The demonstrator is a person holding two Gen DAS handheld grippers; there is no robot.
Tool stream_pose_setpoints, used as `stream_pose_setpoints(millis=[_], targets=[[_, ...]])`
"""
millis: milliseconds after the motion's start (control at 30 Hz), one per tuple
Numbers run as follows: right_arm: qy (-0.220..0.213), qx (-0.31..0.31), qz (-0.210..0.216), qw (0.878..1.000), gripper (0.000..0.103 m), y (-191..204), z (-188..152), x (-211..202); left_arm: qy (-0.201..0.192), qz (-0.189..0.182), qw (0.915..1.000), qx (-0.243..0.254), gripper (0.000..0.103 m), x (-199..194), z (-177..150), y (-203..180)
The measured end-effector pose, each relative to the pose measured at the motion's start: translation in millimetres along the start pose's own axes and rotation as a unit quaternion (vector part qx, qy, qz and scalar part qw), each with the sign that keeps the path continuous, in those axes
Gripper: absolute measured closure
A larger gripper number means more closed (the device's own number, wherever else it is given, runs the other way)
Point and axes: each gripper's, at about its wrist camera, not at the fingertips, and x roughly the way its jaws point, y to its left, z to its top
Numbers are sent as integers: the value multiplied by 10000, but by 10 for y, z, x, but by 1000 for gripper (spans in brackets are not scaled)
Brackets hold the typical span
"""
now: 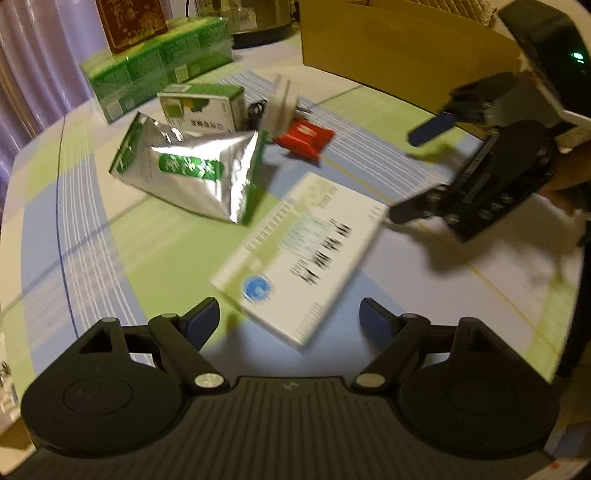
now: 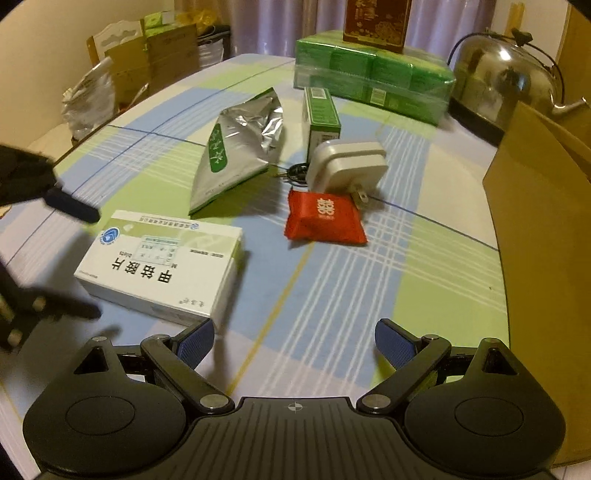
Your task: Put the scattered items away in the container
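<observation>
A white medicine box [image 1: 299, 254] [image 2: 162, 266] lies flat on the plaid tablecloth. My left gripper [image 1: 288, 321] [image 2: 96, 264] is open, its fingers either side of the box's near end, with no visible touch. My right gripper [image 2: 294, 339] [image 1: 417, 171] is open and empty over the cloth, beside the box. Further back lie a silver foil pouch [image 1: 192, 173] [image 2: 240, 147], a small green box [image 1: 201, 105] [image 2: 320, 114], a white plug adapter [image 1: 280, 107] [image 2: 345, 166], dark keys [image 2: 295, 171] and a red packet [image 1: 304, 138] [image 2: 323, 218]. The cardboard container [image 1: 399, 48] [image 2: 543, 229] stands at the right.
A large green wrapped pack [image 1: 155, 66] [image 2: 373, 74] with a brown box [image 2: 376, 20] on top sits at the table's back. A steel kettle [image 2: 506, 81] stands beside it. Cartons and a plastic bag [image 2: 88, 103] are beyond the table's far left edge.
</observation>
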Motion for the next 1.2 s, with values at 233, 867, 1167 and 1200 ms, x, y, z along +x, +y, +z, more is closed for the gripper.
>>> stream_pose_setpoints(millis=[233, 867, 1167, 1200], targets=[[-3, 129, 66, 9999, 11, -77, -2, 39, -49, -180, 9988, 456, 21, 166, 137, 82], [-96, 270, 54, 9996, 11, -235, 167, 140, -19, -805, 9956, 489, 20, 231, 271, 11], [-169, 377, 3, 9991, 12, -309, 161, 94, 65, -507, 9986, -122, 35, 407, 347, -33], [-181, 414, -5, 9990, 12, -331, 163, 91, 71, -486, 9986, -183, 36, 401, 342, -32]])
